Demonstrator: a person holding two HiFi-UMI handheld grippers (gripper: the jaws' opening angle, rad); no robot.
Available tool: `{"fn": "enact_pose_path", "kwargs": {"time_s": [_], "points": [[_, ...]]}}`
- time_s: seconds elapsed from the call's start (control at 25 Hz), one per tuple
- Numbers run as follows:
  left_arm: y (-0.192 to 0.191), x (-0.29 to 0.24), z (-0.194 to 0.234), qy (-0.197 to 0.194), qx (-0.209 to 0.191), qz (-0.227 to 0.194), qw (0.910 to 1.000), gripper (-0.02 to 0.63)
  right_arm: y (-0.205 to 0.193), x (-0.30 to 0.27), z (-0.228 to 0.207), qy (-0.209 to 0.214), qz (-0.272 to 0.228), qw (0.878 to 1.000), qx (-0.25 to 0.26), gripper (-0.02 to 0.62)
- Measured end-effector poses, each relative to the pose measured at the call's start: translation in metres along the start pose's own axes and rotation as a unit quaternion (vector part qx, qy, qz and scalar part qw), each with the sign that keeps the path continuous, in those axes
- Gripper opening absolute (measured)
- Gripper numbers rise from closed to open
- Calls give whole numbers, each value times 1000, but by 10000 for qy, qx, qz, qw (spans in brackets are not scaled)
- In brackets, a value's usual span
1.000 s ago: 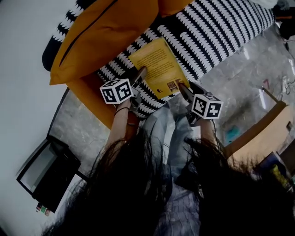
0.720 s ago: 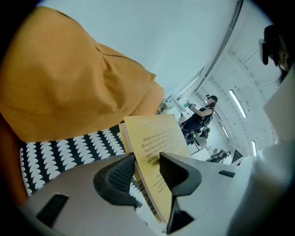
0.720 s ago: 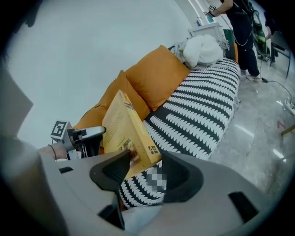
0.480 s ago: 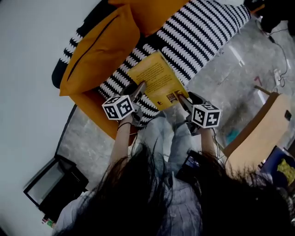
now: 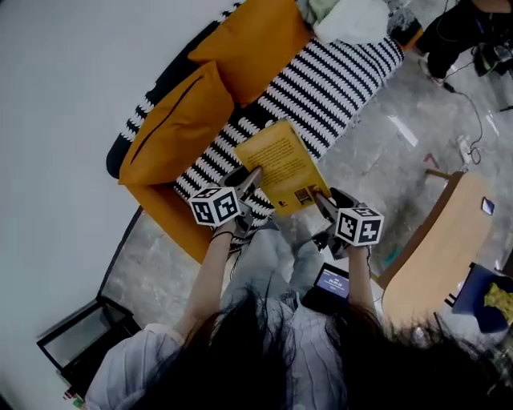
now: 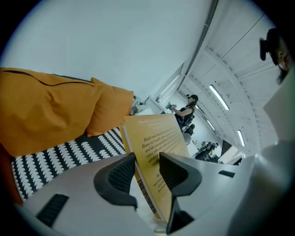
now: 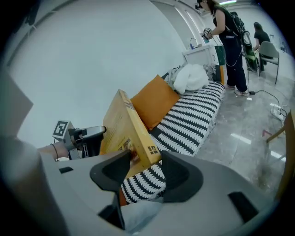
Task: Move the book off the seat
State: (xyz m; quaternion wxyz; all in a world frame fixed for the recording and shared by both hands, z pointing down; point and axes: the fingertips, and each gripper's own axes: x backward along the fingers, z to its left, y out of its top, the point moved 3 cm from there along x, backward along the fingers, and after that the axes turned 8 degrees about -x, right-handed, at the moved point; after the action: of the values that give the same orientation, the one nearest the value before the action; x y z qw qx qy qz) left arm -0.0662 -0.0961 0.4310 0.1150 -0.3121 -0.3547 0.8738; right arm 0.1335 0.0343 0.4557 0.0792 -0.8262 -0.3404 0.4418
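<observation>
A: Start with the head view. Where is the book?

B: The yellow book (image 5: 282,164) sits over the front edge of the striped seat (image 5: 337,76), carried between both grippers. The left gripper (image 5: 250,178) has its near left corner. The right gripper (image 5: 321,202) has its near right corner, by the barcode.

A: And around it?

B: Two orange cushions (image 5: 180,124) lean along the sofa's back, and a white bundle (image 5: 353,20) lies at the far end. Grey floor (image 5: 393,152) runs beside the sofa.

A: What does the left gripper view give you?

B: The book (image 6: 154,138) stands on edge between the jaws of the left gripper (image 6: 146,173), printed cover towards the right-hand jaw. The jaws are closed on its lower edge, only as far apart as the book is thick. The orange cushions (image 6: 41,106) and the striped seat (image 6: 60,156) lie to its left. A person (image 6: 186,108) stands far down the room.

A: And the right gripper view?

B: The right gripper (image 7: 146,168) pinches the barcode corner of the book (image 7: 122,124) between its jaws. The book slopes up to the left, clear of the striped seat (image 7: 193,120) showing under it. The left gripper (image 7: 87,136) is at the book's far side. Beyond are an orange cushion (image 7: 154,101), the white bundle (image 7: 189,76) and people (image 7: 228,32) standing in the background.
</observation>
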Motion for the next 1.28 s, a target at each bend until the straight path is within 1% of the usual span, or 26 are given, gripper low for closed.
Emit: {"fn": "enact_pose_path", "kwargs": {"time_s": [0.12,0.24,0.44,0.6,0.72,0.84,1.04,1.28], "points": [[7,1,-22,-138,-157,14,9998,161,8,23,0,-47,-167,9998,36,224],[11,-1,-45,-209,-220,-22,9995,161,12,46,-3,-72,-278,9996,10,224],[19,-18,-90,-365,-328,-69,9988,161,23,88,-20,-184,-600,9980,-95,224],[22,-29,-125,-600,-527,0,9968,161,22,121,-33,-272,-846,9958,-235,224],[28,-44,-158,-787,-688,-24,9945,161,23,147,-47,-314,-1091,9926,-427,222],[31,-57,-193,-988,-715,-87,9925,161,23,176,-62,-414,-1302,9892,-533,222],[23,-74,-243,-1272,-822,-92,9884,161,19,219,-86,-570,-1564,9842,-612,221],[-3,-89,-289,-1531,-915,34,9839,161,-1,261,-114,-760,-1820,9771,-795,221]]}}
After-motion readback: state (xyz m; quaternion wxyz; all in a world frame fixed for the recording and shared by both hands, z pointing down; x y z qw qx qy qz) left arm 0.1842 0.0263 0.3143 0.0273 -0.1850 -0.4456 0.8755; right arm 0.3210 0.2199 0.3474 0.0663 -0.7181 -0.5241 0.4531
